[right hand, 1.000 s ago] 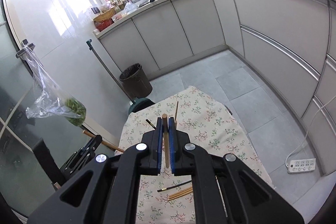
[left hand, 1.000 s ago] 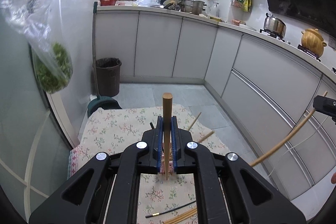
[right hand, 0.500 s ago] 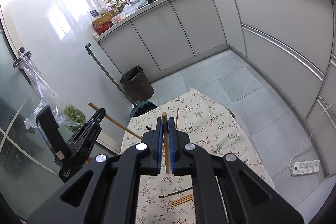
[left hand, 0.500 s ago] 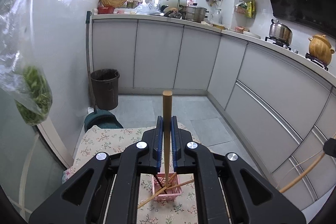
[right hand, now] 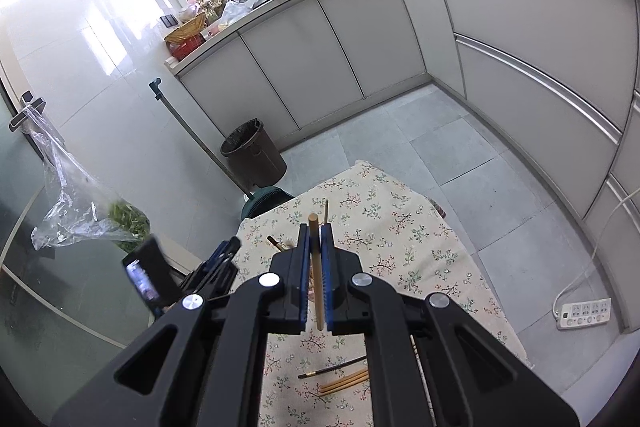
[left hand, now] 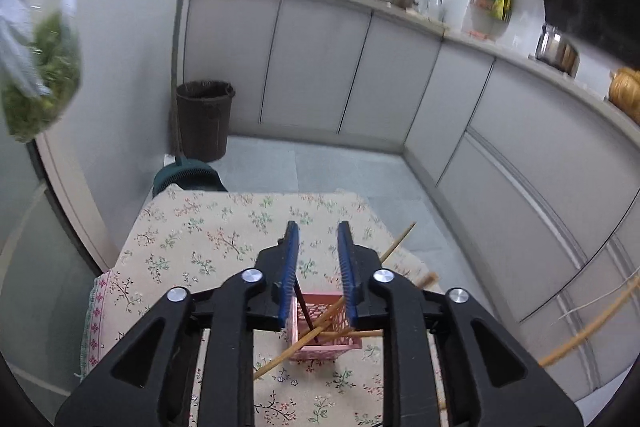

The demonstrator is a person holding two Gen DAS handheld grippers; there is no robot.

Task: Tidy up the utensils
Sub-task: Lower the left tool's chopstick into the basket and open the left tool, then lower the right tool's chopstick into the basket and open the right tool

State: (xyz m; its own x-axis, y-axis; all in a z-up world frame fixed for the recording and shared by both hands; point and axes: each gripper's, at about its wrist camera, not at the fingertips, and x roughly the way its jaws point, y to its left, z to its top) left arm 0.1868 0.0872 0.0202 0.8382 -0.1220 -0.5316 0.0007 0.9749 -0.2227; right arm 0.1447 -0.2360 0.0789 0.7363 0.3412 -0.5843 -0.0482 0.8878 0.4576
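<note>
My left gripper [left hand: 318, 239] is open and empty above a pink slotted holder [left hand: 326, 333] that stands on the floral tablecloth [left hand: 208, 239]. Wooden chopsticks [left hand: 300, 341] and a dark one [left hand: 304, 311] lean in the holder. My right gripper [right hand: 315, 233] is shut on a wooden chopstick [right hand: 316, 267], held upright above the table; that stick shows at the right edge of the left wrist view [left hand: 588, 331]. Loose wooden chopsticks [right hand: 344, 381] and a dark chopstick [right hand: 332, 369] lie on the cloth. The left gripper also shows in the right wrist view [right hand: 218, 263].
The small table's far edge drops to a grey tiled floor [right hand: 460, 155]. A dark bin [left hand: 205, 119] and a mop [left hand: 176, 67] stand by the wall. Grey kitchen cabinets [left hand: 320, 63] run behind. A plastic bag of greens [right hand: 92, 223] hangs at left. A power strip [right hand: 584, 313] lies on the floor.
My left gripper has opened and let go of its wooden chopstick, which now rests in the pink holder. The right gripper still holds its chopstick and has hardly moved.
</note>
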